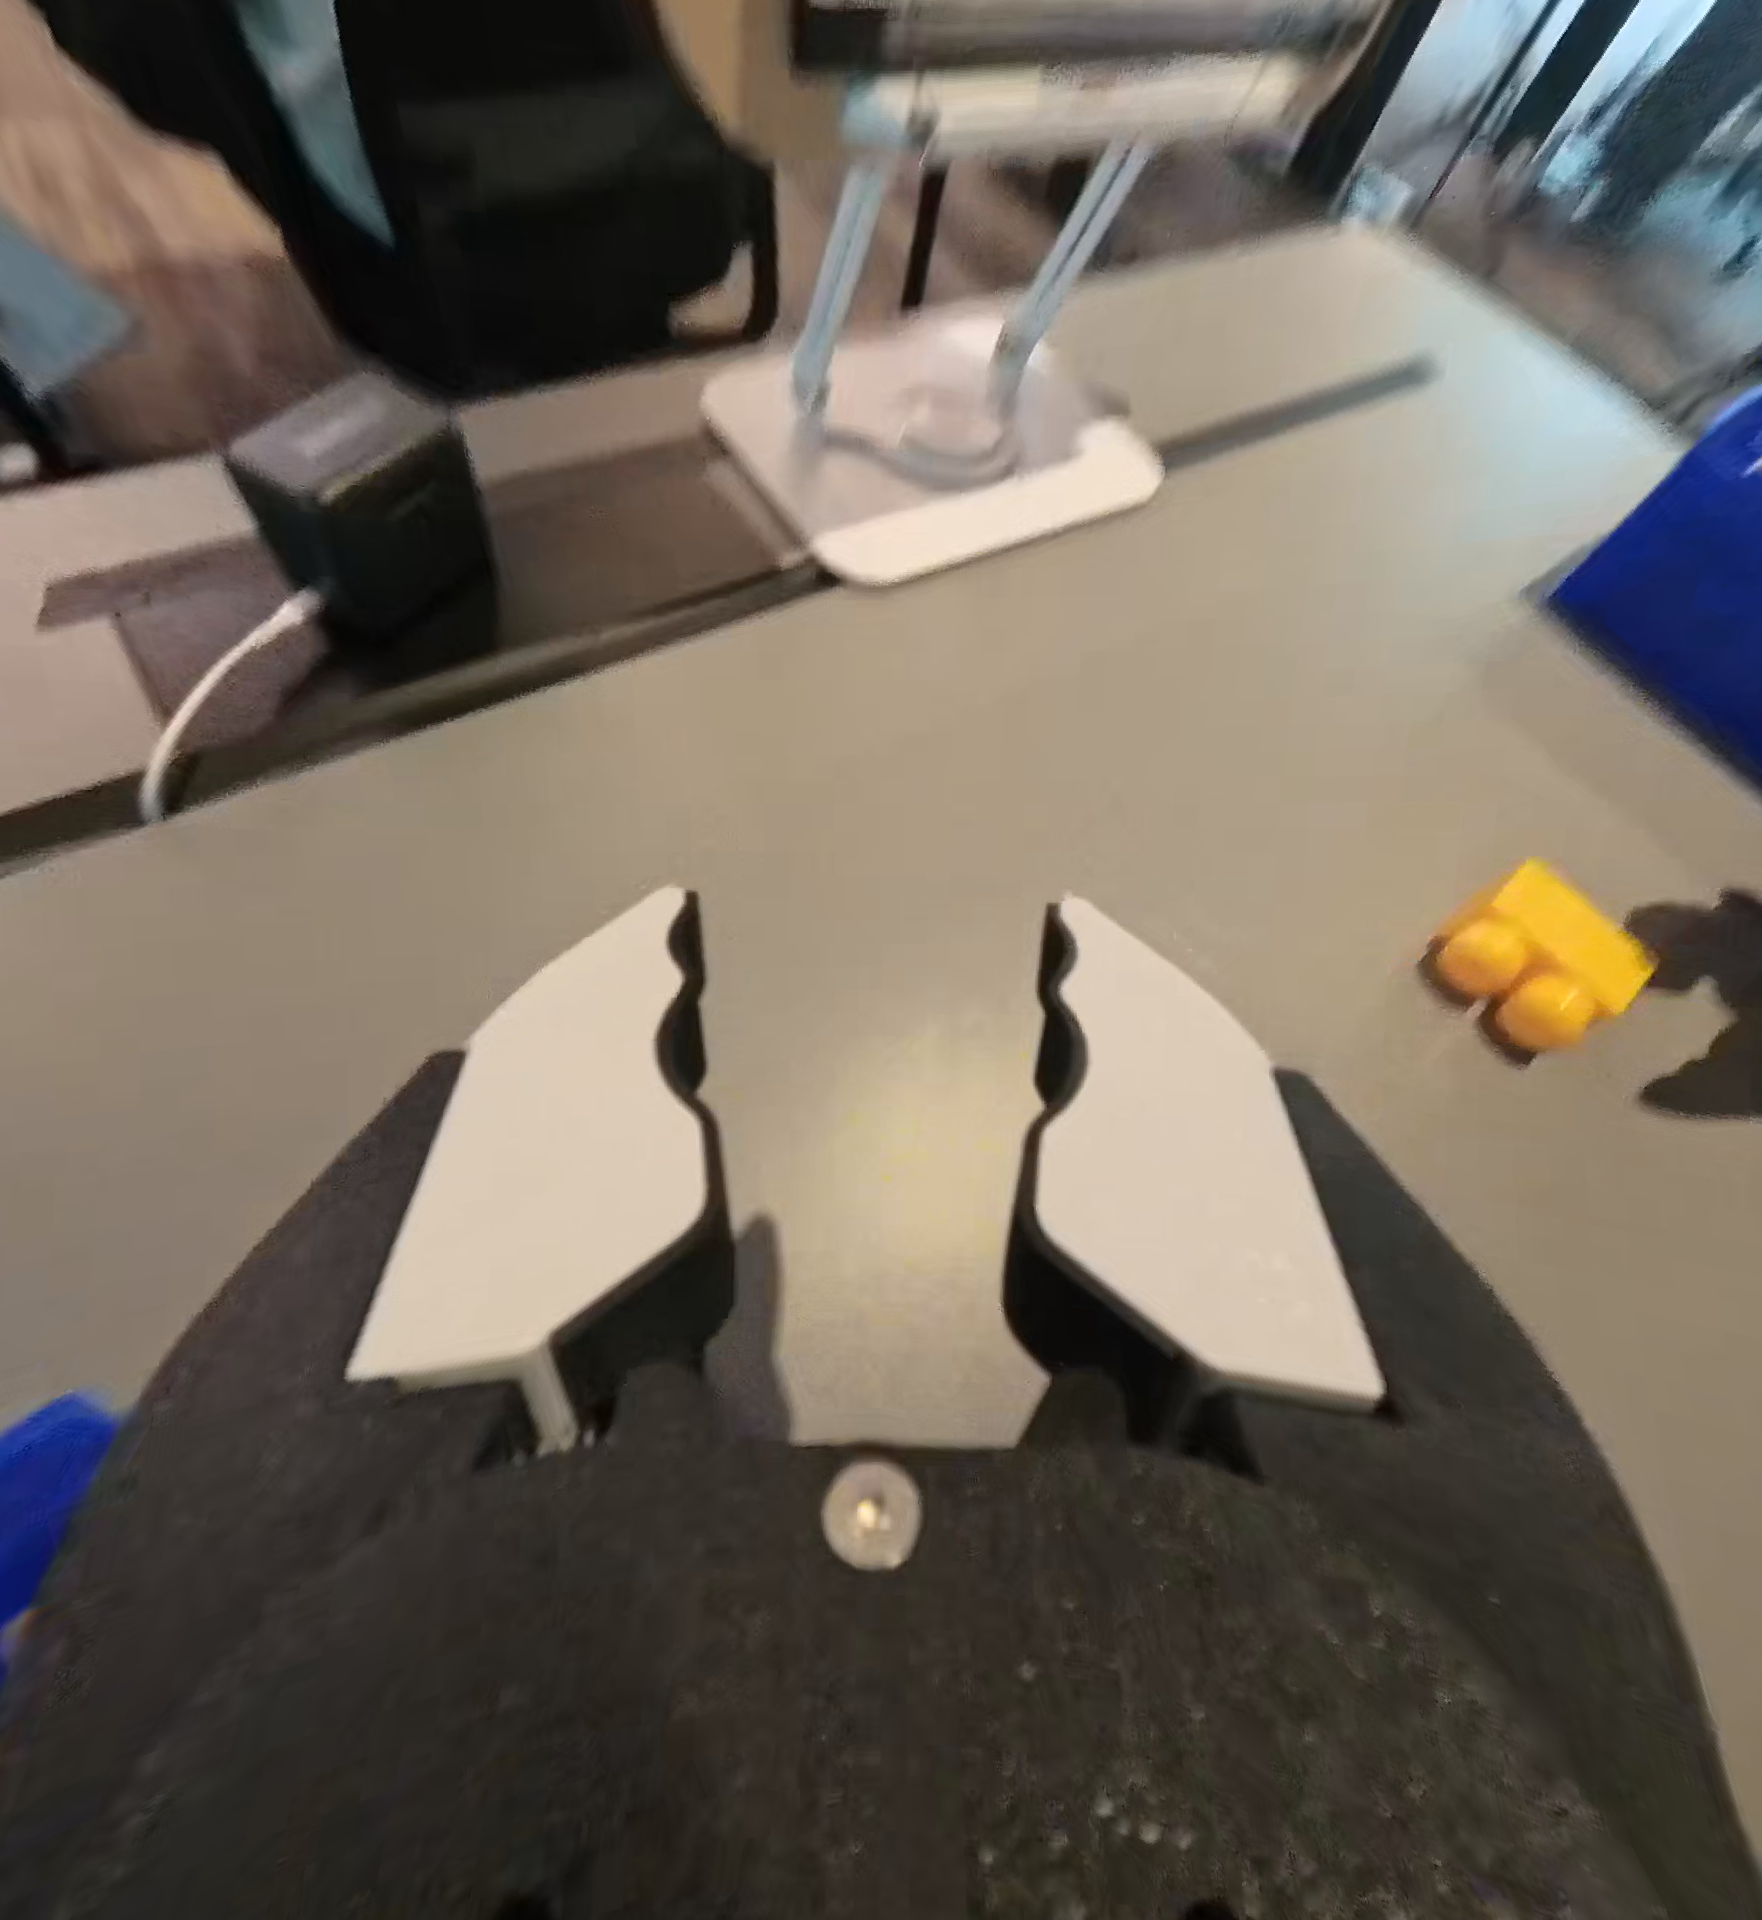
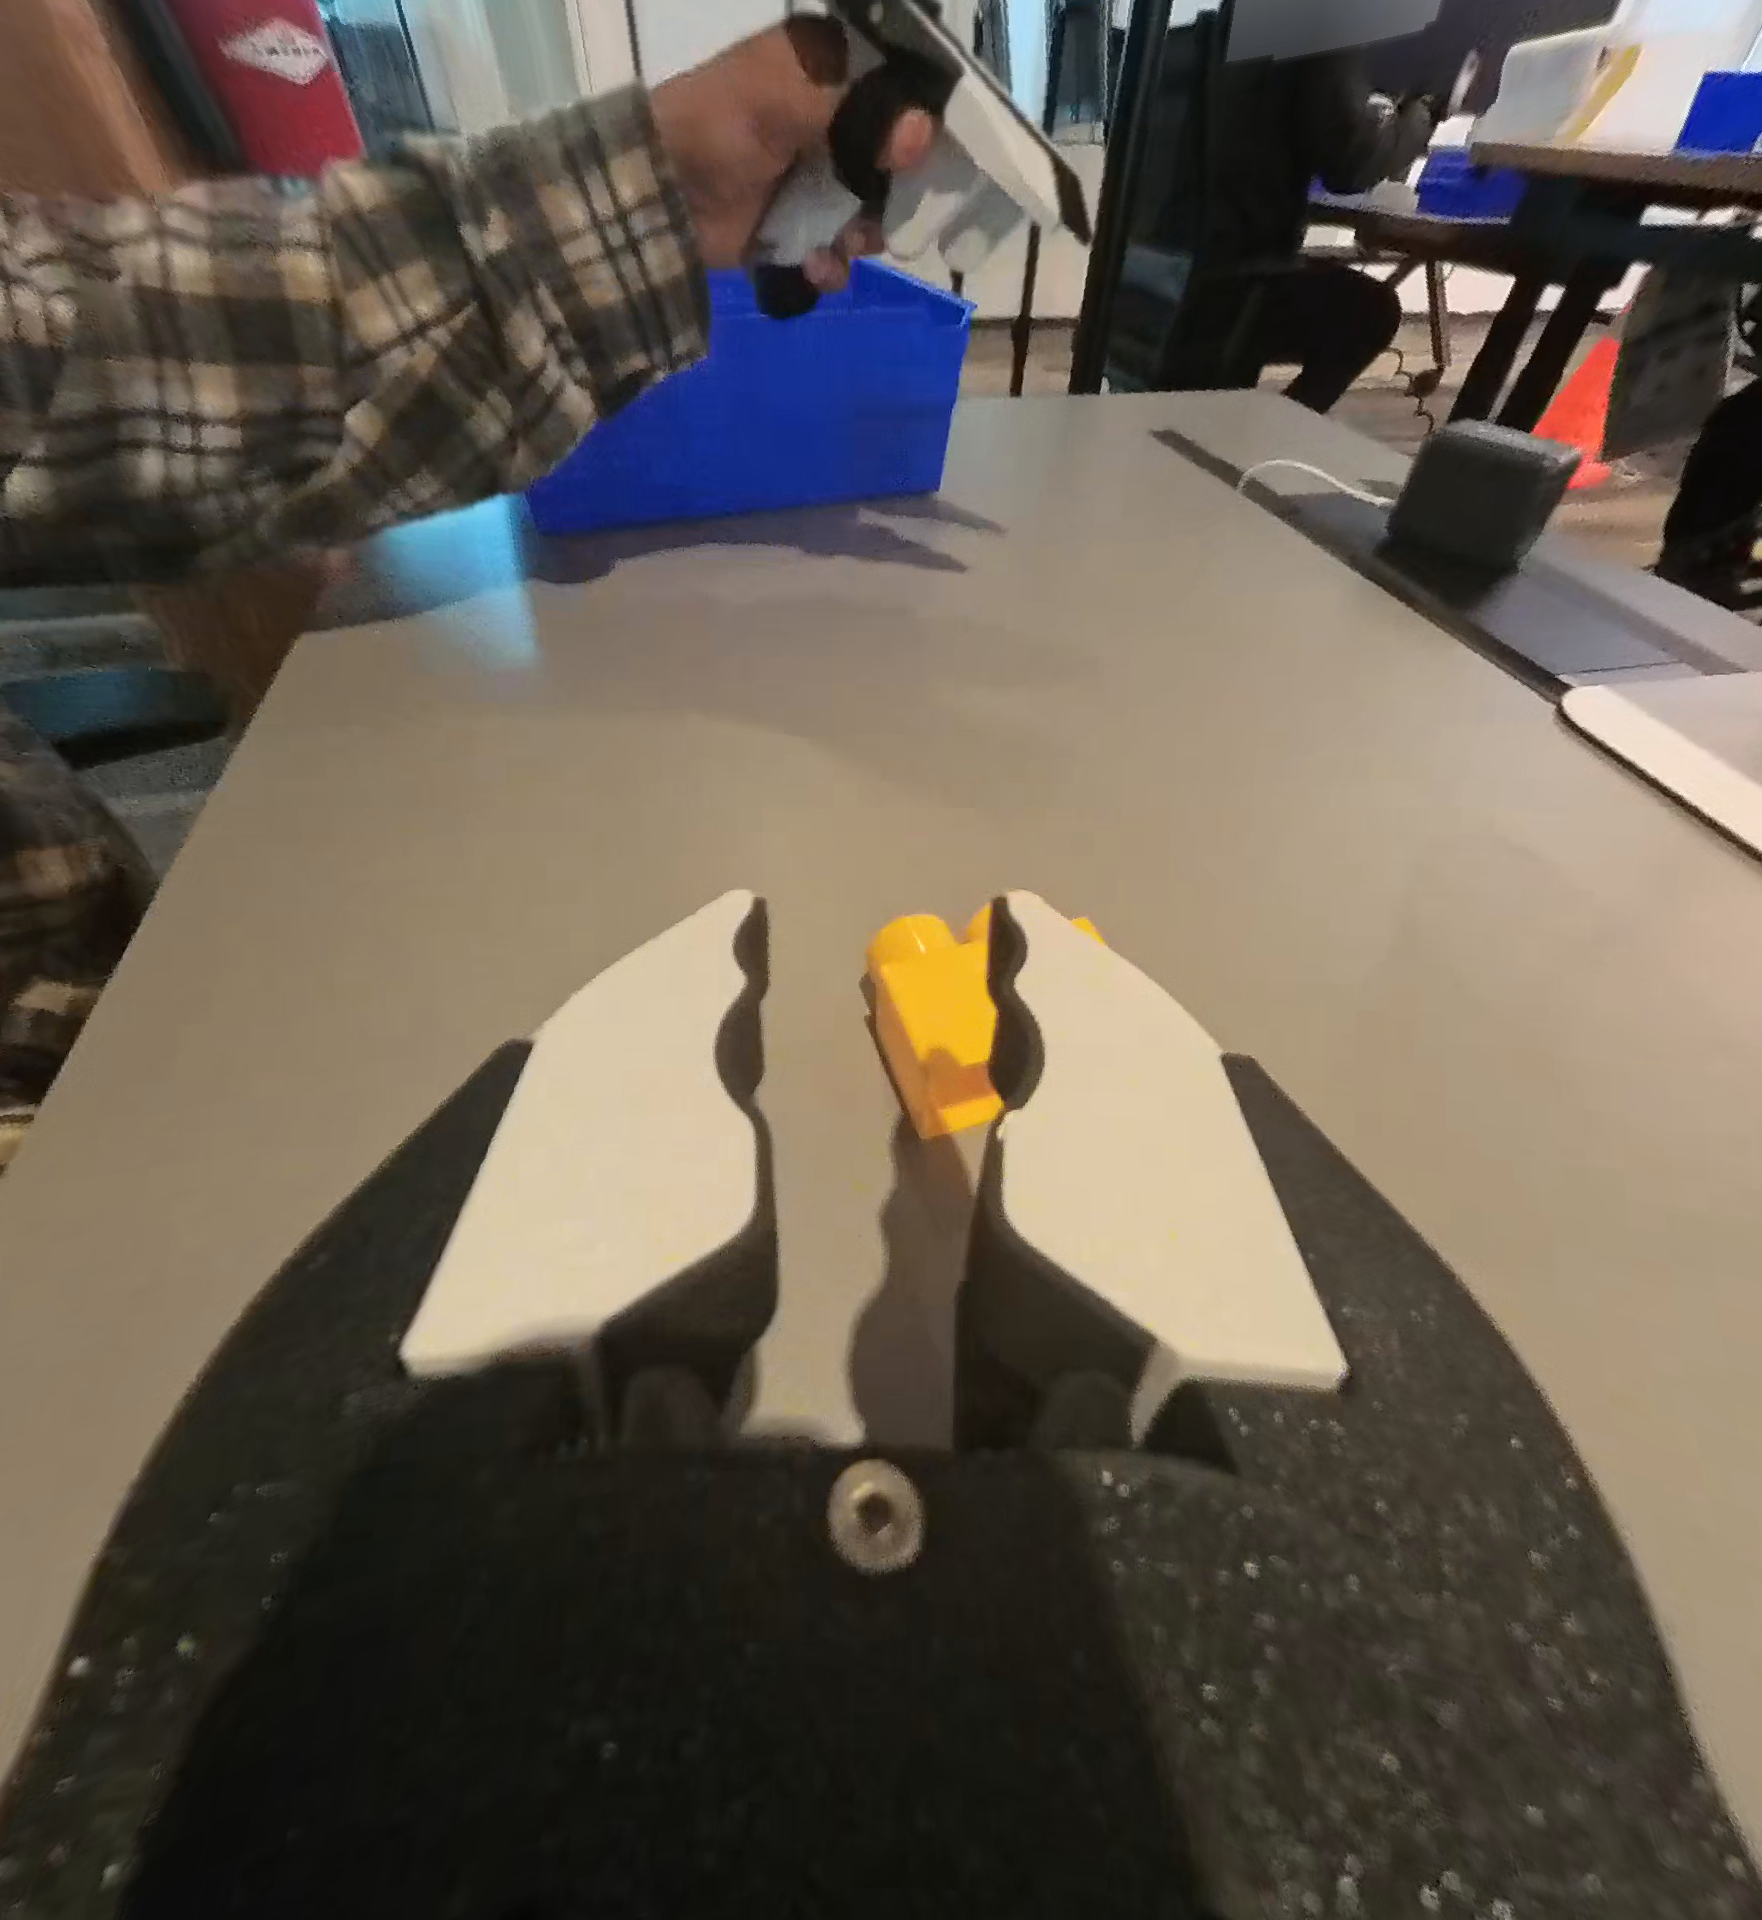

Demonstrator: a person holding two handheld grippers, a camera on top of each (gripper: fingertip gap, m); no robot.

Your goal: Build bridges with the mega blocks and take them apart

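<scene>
**Approach to a single block**

The right gripper (image 2: 882,997), jaws parted, straddles a small yellow plastic two-stud block (image 2: 934,1023) lying on its side on the grey table (image 2: 1272,935), apparently to pick it up. The left gripper (image 1: 872,997), likewise parted and empty, is held raised near a blue plastic bin (image 2: 783,416).

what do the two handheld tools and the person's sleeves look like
Both tools match: the left tool and the right tool each have two pale grey fingers with wavy black inner pads, on a black speckled body with a silver screw at the centre. From the right wrist view, the left tool has a white grip. The sleeve is plaid flannel, cream and dark brown.
</scene>
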